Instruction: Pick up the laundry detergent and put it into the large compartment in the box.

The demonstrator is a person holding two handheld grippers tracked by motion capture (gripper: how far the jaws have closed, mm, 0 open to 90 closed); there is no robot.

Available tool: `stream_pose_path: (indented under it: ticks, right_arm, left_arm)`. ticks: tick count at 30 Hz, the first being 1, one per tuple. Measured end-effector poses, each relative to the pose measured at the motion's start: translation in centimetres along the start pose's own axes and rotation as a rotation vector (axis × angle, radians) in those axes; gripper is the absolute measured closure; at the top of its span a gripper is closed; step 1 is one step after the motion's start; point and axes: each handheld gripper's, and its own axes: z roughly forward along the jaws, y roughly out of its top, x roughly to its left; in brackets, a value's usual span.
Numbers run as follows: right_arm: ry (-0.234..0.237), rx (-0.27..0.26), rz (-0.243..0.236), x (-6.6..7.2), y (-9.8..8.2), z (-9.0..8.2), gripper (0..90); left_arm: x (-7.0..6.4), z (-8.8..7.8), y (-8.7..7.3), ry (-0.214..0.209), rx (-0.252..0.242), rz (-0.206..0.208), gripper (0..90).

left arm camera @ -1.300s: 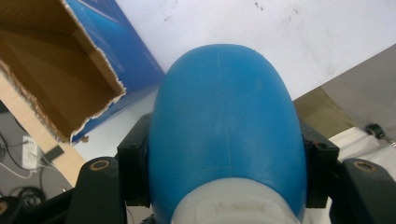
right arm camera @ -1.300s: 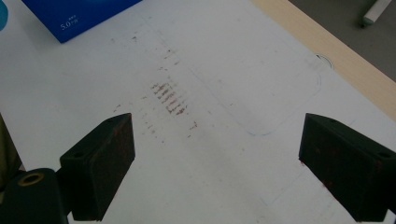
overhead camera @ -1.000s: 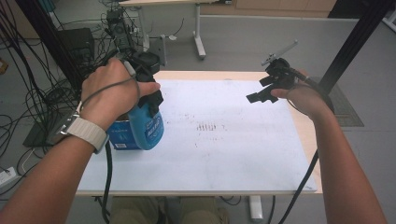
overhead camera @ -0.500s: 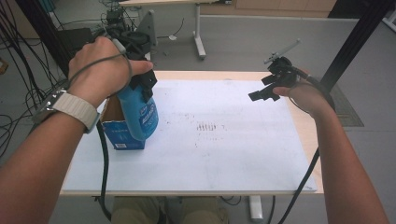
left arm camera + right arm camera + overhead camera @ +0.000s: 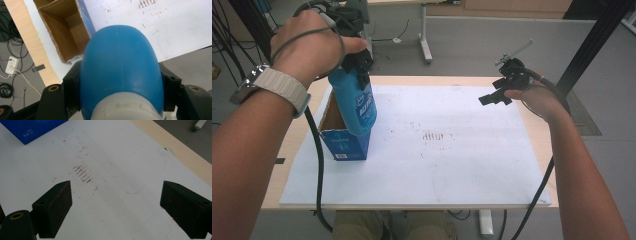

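The left gripper [image 5: 354, 60] is clamped on the neck end of a rounded blue plastic bottle with a white collar [image 5: 357, 102], holding it upright with most of its body above the rim of an open-topped blue cardboard box with a brown inside [image 5: 343, 142]. Judging by this, the bottle is nearly clear of the box; what seems left is to lift its base free and set it on the white, smudged sheet covering the wooden table [image 5: 452, 145]. The box stands near the sheet's left edge, while the wide middle and right of the sheet lie bare. The right gripper [image 5: 116, 202] hovers over the sheet's far right, jaws spread wide, holding nothing.
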Motion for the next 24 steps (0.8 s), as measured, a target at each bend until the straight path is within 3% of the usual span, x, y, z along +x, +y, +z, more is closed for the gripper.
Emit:
stream_pose_path:
  ticks: [24]
  right_arm:
    - [-0.007, -0.009, 0.0, -0.1, 0.1, 0.0, 10.7]
  left_arm:
    - [1.2, -0.2, 0.7, -0.004, -0.006, -0.065, 37.1]
